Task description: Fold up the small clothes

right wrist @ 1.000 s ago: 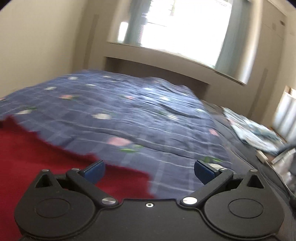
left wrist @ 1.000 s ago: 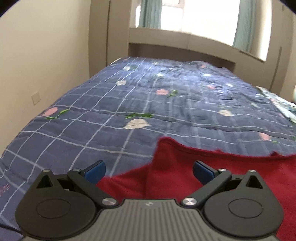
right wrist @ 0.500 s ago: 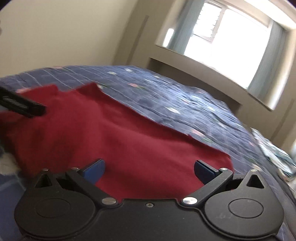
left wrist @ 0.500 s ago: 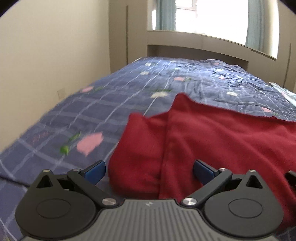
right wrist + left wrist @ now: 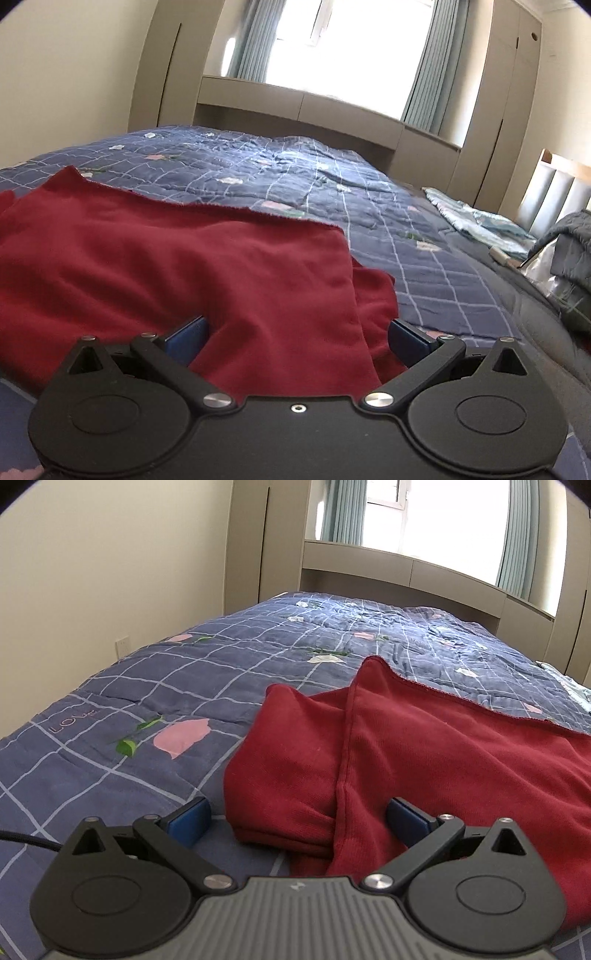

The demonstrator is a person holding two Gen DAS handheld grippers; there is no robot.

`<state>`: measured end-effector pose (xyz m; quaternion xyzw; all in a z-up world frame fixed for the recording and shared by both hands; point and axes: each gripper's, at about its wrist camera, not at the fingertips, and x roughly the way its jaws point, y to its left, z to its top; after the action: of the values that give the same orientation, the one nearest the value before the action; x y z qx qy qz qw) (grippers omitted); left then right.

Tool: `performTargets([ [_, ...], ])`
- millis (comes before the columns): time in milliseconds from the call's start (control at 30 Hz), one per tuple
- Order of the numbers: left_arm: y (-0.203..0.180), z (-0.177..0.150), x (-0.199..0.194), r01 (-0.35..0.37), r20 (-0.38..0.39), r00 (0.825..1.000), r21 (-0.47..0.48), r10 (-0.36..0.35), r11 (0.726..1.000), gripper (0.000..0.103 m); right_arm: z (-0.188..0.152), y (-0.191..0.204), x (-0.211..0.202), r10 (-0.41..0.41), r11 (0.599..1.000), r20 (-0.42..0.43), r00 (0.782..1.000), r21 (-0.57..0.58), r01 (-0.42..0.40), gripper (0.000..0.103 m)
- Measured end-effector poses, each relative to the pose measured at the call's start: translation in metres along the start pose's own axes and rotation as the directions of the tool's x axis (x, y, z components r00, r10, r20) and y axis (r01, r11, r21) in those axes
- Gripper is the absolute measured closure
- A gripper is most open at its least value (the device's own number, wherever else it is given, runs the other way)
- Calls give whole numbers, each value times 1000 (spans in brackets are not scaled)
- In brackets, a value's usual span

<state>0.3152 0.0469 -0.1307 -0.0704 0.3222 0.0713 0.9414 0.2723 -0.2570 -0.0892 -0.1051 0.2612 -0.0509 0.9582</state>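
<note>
A dark red garment (image 5: 424,746) lies spread on the blue checked quilt (image 5: 184,686), with a sleeve folded in at its left side. My left gripper (image 5: 297,818) is open, low at the garment's near left corner, its fingers either side of the folded edge. In the right wrist view the same garment (image 5: 184,266) fills the left and middle. My right gripper (image 5: 297,338) is open at the garment's near right corner, with cloth between its fingers.
The quilt (image 5: 332,184) runs back to a beige headboard ledge under a bright window. A wall stands close on the left. Folded light blue bedding (image 5: 476,221) and a grey bundle (image 5: 569,243) lie at the right edge of the bed.
Both grippers have pulled back toward the near edge of the garment and dropped lower. More of the red garment shows in both views. Both stay open.
</note>
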Motion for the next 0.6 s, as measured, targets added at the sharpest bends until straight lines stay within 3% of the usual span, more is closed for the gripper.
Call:
performTargets([
  [133,1,-1,-1,2,3,1000,-3,-2,1000,0,20,3,-8,11,1000,46,999,19,-12,1],
  [233,1,-1,-1,3,4,1000,-4,-3,1000,0,46,13,4,66,998,54,996,13,-67,1],
  [400,2,-1,-1,6,4,1000,-6,-6,1000,0,87,45,55,155,986,-5,988,-56,-155,1],
  [600,2,-1,-1,7,4,1000,-7,-7,1000,0,100,78,104,164,978,-69,984,-116,-171,1],
])
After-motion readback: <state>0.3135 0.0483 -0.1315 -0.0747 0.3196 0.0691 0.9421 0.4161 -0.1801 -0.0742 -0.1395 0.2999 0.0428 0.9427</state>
